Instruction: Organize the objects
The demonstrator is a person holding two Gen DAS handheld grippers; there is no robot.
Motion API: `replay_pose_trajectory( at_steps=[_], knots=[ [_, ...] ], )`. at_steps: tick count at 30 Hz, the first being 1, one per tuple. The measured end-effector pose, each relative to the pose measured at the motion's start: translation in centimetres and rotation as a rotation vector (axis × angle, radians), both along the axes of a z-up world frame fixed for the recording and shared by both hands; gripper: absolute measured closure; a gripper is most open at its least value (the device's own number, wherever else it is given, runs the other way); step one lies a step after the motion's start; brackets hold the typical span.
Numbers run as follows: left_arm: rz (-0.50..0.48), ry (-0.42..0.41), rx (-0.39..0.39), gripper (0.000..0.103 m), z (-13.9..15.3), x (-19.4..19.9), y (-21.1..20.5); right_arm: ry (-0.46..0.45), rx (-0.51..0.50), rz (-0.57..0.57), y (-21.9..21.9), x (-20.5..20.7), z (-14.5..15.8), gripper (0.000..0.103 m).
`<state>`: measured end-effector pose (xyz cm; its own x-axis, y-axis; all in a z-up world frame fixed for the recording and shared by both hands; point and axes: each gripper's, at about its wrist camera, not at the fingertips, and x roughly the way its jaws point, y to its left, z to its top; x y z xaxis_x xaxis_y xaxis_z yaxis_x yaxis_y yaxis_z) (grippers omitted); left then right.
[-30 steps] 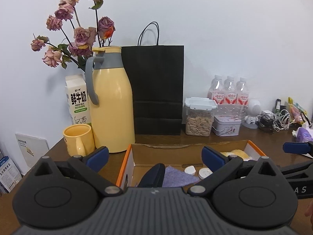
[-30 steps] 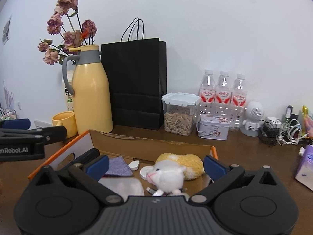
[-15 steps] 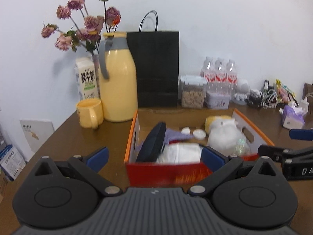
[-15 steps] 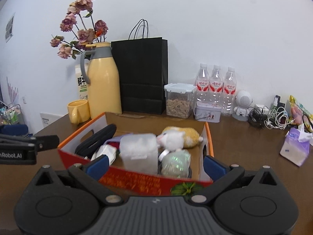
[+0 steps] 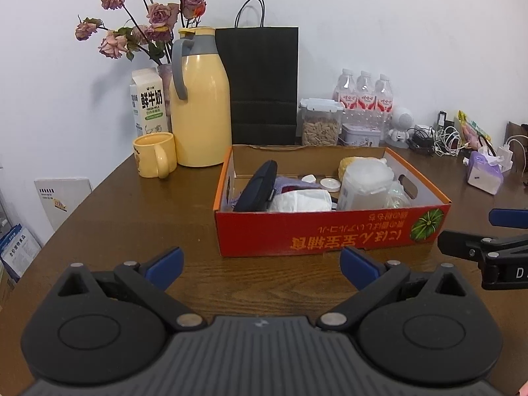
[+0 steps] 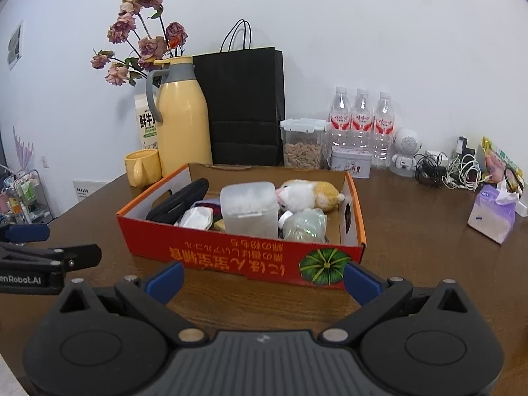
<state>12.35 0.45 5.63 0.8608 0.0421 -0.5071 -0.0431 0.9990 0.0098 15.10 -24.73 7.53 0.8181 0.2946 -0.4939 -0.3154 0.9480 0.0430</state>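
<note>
Brown wooden desk [image 5: 138, 217] carries an orange cardboard box [image 5: 330, 236] near its middle, filled with a plush toy [image 6: 310, 194], a frosted container [image 6: 249, 209] and a black case [image 5: 259, 186]. Left gripper [image 5: 260, 260] and right gripper [image 6: 262, 275] both hover wide open and empty, just short of the box's front wall.

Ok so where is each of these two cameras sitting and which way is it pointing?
Left wrist: on the left gripper, low over the table, looking forward at the red box and the back wall; its own two open fingers show, with the right gripper at the right edge.
Right wrist: on the right gripper, facing the same way from further right; its own open fingers show, with the left gripper at the left edge.
Shared: the box, yellow jug, black bag.
</note>
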Motion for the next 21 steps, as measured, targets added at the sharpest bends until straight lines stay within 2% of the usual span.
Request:
replay_pose_trajectory(
  at_steps=[21],
  knots=[
    [-0.004, 0.002, -0.006, 0.0, -0.07, -0.68, -0.08, 0.006, -0.002, 0.001, 0.14, -0.44, -0.07, 0.0]
  ],
)
